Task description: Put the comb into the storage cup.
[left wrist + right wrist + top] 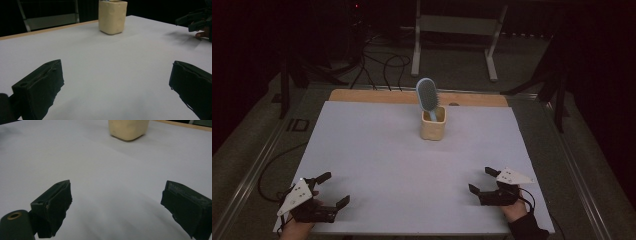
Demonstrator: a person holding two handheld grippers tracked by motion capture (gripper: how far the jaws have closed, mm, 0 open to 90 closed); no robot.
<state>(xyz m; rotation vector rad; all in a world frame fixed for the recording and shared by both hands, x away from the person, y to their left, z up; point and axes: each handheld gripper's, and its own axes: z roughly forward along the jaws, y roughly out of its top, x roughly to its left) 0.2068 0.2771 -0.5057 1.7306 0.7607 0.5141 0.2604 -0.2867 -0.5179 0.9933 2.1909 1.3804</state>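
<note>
A cream square cup stands upright near the far middle of the white sheet, and a pale blue hairbrush stands in it, bristle head up. The cup sits far ahead in the left gripper view, and the cup sits at the top of the right gripper view. My left gripper rests open at the near left corner, nothing between its jaws. My right gripper rests open at the near right. Its jaws are wide apart and hold nothing.
The white sheet covers a wooden board on a table with metal rails. Cables and a metal frame lie on the dark floor beyond. The other gripper with a hand shows at the right of the left gripper view.
</note>
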